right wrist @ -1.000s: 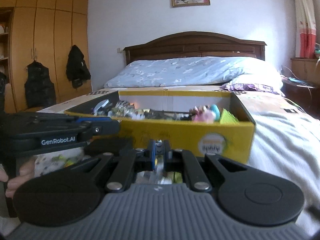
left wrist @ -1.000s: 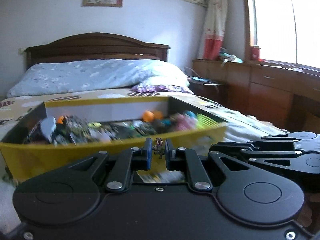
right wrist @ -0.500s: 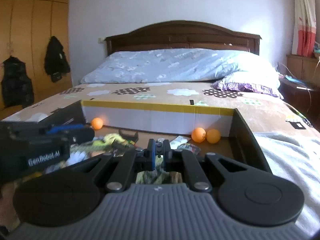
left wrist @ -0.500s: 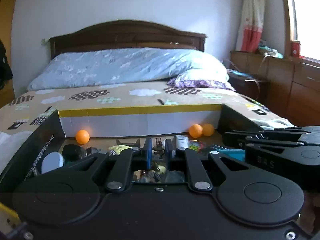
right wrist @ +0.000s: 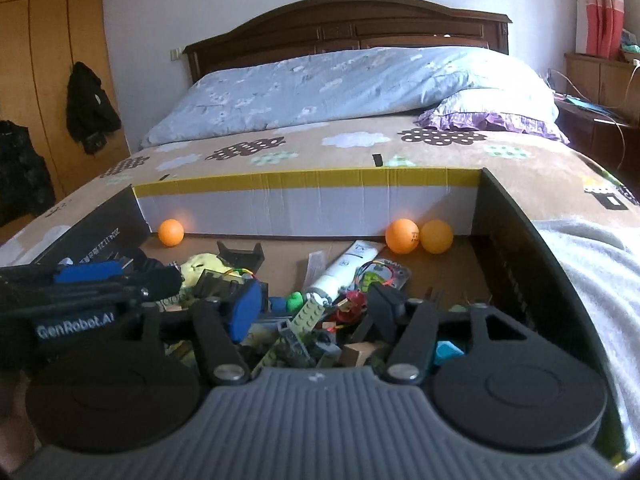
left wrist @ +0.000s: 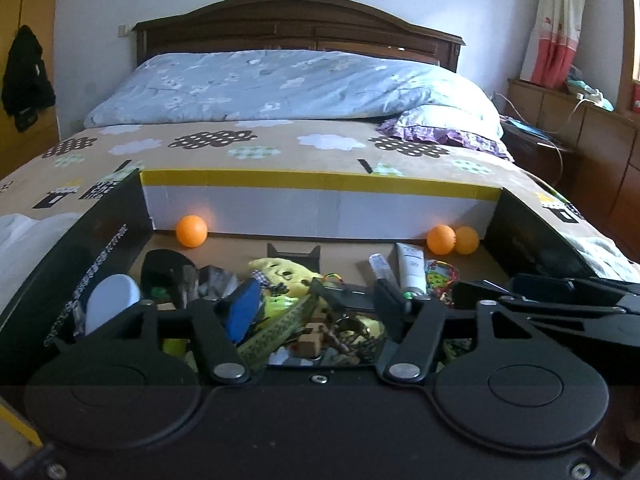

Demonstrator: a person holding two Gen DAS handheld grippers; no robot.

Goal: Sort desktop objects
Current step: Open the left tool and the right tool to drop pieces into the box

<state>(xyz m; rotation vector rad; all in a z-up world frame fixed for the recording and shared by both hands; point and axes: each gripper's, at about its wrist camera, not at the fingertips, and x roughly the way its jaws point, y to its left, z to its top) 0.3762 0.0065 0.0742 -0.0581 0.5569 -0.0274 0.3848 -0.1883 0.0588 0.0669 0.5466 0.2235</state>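
Now both grippers hang over the near edge of the box [left wrist: 320, 184] on the bed, angled down into the jumble. The left gripper [left wrist: 316, 312] and right gripper [right wrist: 316, 308] are opening, jaws apart with nothing pinched, likely readying a pick. The white tube [right wrist: 344, 268] lies mid-box, its long axis running from the near pile toward the far right corner, where two orange balls [right wrist: 402, 236] rest.
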